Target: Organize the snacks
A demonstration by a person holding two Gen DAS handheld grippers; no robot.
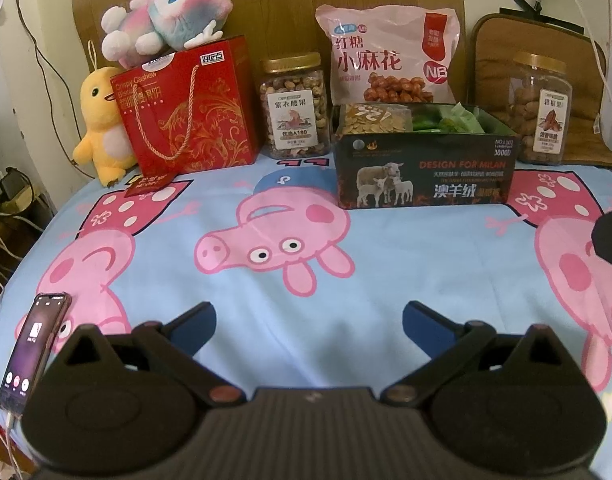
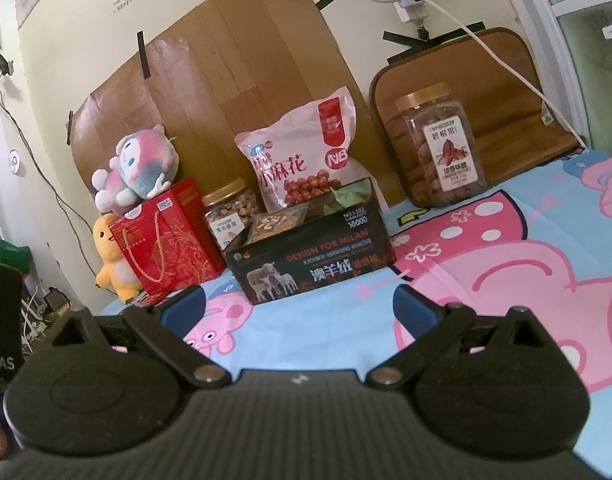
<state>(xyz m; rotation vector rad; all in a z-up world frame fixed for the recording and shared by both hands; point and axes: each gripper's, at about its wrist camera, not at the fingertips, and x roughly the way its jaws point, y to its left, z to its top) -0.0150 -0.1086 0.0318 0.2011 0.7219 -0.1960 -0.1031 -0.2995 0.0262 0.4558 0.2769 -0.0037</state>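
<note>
A dark open box [image 1: 424,172] [image 2: 312,262] stands on the cartoon bedsheet, holding a packet of seeds [image 1: 372,118] and green packets [image 1: 446,122]. Behind it leans a pink snack bag [image 1: 390,56] [image 2: 301,160]. A jar of nuts [image 1: 294,106] [image 2: 231,210] stands to its left, a second jar [image 1: 542,106] [image 2: 442,146] to its right. A red gift bag [image 1: 187,108] [image 2: 163,236] stands further left. My left gripper [image 1: 309,318] is open and empty, above the sheet in front of the box. My right gripper [image 2: 299,306] is open and empty, in front of the box.
A pink plush [image 1: 165,10] lies on the red bag and a yellow plush [image 1: 99,124] stands beside it. A phone [image 1: 33,350] lies at the sheet's left edge. A brown cushion [image 1: 546,64] leans on the wall at right. Cables hang at left and top right.
</note>
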